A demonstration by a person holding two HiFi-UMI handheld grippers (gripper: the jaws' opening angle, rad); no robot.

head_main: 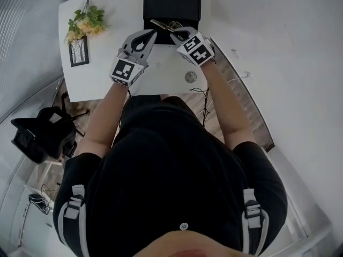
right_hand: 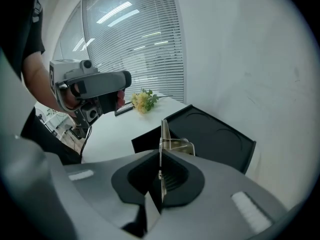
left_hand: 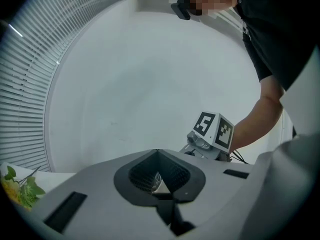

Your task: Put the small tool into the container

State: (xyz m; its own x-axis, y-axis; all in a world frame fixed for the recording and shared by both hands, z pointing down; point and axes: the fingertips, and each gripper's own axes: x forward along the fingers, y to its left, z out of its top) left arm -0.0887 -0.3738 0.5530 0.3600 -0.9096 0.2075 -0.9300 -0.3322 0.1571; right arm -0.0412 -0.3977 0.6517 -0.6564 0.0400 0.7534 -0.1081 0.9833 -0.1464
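Counted: two grippers, one small tool, one container | your right gripper (right_hand: 161, 156) had its jaws clamped on the small tool (right_hand: 163, 134), above the near rim of the black container (right_hand: 215, 134) ahead | your left gripper (left_hand: 159, 169) had its jaws together, empty | white table (head_main: 102, 79), window blinds (right_hand: 140, 44) beyond | only the head view showed the picture frame (head_main: 79, 51)

The small tool (right_hand: 162, 136) stands edge-on in the right hand-held gripper (right_hand: 159, 174), its lower part sunk between the closed pads; its kind cannot be told. Beyond those tips, the black container (right_hand: 220, 136) loses its near corner behind the gripper's body. Between the jaws of the left hand-held gripper (left_hand: 159, 181) a pale sliver (left_hand: 162, 187) is too small to identify. To that gripper's left, the flowers (left_hand: 17, 190) are cut off by the picture's edge.
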